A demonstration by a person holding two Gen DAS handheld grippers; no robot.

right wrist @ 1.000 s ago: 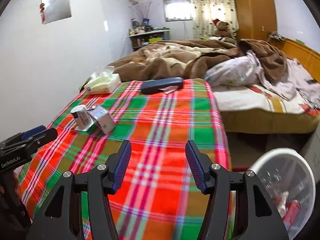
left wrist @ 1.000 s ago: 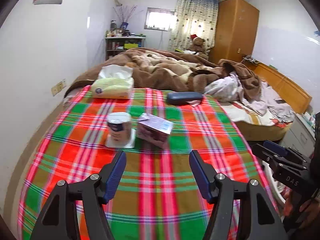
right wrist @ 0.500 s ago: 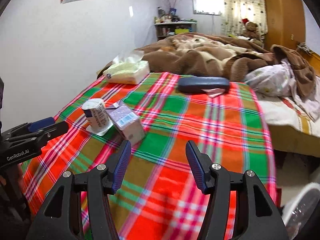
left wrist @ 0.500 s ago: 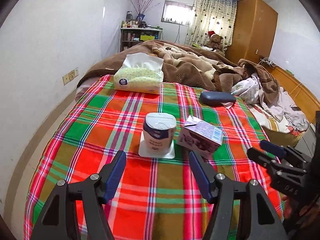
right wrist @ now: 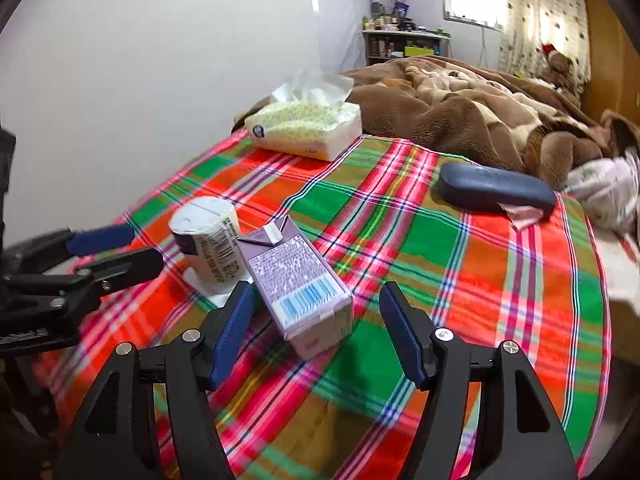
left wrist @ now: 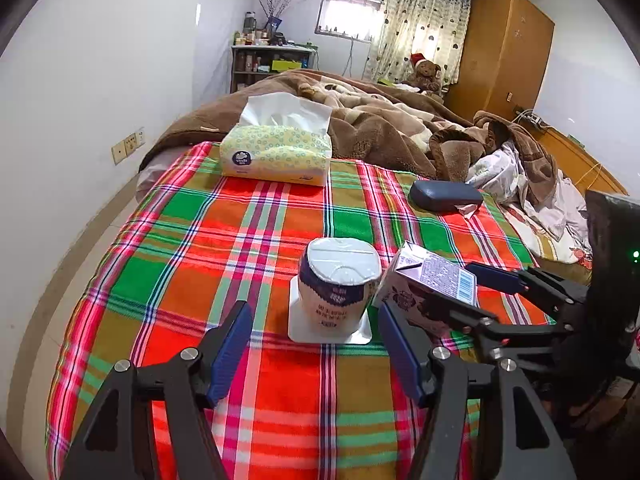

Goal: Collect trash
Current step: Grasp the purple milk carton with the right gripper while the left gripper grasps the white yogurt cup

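An upside-down white yogurt cup [left wrist: 338, 288] with a dark label stands on the plaid bedspread, just ahead of my open, empty left gripper [left wrist: 316, 344]. A purple carton [left wrist: 430, 284] lies on its side right of the cup. In the right wrist view the carton [right wrist: 298, 284] lies between the tips of my open right gripper [right wrist: 318, 330], with the cup [right wrist: 210, 240] just behind it to the left. A crumpled pink scrap [right wrist: 522, 213] lies by the glasses case. Each gripper shows in the other's view, the right gripper [left wrist: 480, 292] and the left gripper [right wrist: 112, 250], both with fingers apart.
A tissue pack [left wrist: 276, 148] sits at the far end of the plaid spread [left wrist: 200, 240]. A dark blue glasses case [left wrist: 446, 196] lies right of centre. A heaped brown blanket [left wrist: 380, 124] and clothes lie beyond. A white wall runs along the left.
Both grippers have moved forward toward the cup and carton, which now loom larger. The right gripper swung left, away from the white bin, and now straddles the carton.
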